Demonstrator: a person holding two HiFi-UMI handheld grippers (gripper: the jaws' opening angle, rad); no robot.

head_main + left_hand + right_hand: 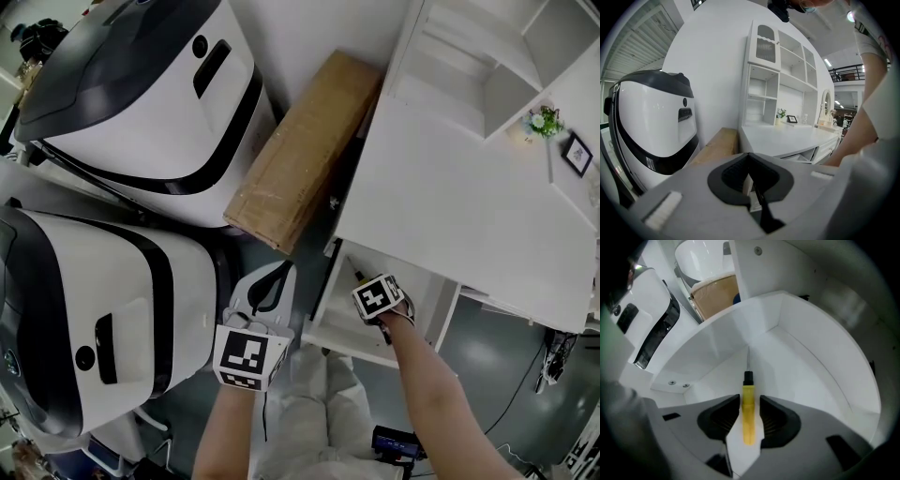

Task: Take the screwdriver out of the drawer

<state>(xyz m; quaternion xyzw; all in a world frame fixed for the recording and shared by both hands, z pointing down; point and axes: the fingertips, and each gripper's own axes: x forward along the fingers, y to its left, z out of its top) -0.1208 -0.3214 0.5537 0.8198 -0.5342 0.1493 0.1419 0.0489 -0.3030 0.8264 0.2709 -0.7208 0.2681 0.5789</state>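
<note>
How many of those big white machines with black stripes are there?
2. One big white machine stands at the head view's top left, beside the cardboard box; the other machine is at the lower left. More could stand outside the picture.

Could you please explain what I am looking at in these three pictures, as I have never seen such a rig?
A person holds a two-jaw gripper in each hand. The head view looks down from a camera on the person's head; the other two views come from cameras riding on the grippers. The right gripper reaches into the open drawer of a white desk, jaws either side of a yellow-handled screwdriver, not yet pressing it. The left gripper is shut and empty, near a cardboard box.
</note>
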